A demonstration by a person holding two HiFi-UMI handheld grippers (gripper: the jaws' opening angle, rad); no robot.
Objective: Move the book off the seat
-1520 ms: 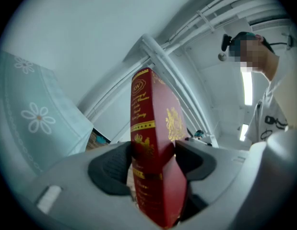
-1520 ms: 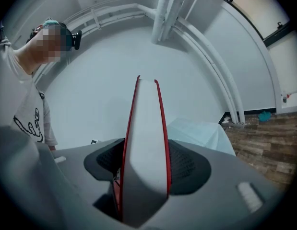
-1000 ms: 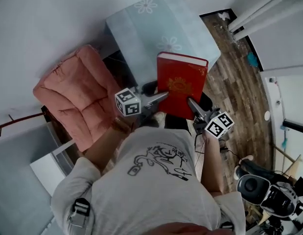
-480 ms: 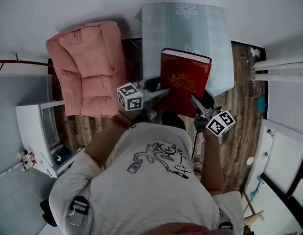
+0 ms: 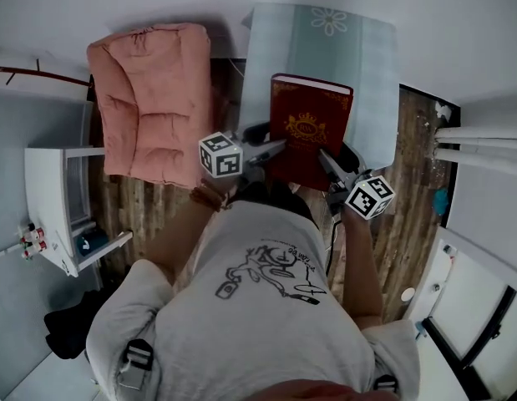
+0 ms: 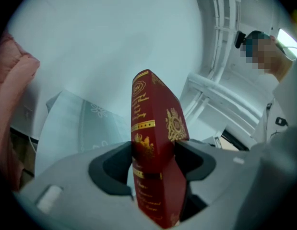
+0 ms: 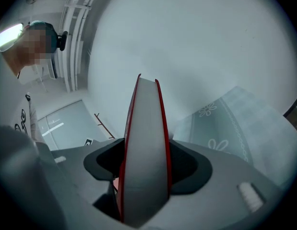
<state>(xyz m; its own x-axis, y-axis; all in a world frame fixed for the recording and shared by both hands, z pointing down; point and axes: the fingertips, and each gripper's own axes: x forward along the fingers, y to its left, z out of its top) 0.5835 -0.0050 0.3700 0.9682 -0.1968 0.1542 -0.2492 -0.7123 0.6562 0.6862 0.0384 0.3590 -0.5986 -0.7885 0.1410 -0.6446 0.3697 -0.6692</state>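
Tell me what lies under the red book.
The book, clamped by the left hand-held gripper and right hand-held gripper, overlaps the edge of the blue cover; what lies directly beneath is hidden by it.

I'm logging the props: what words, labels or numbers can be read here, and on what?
None can be read outright.
Book spine: gold lettering, too blurred to read.
Book cover: gold crest, no legible words.
Shirt: black drawing with scrawled writing, illegible.
Left gripper and right gripper: black-and-white square markers on their cubes, no letters.
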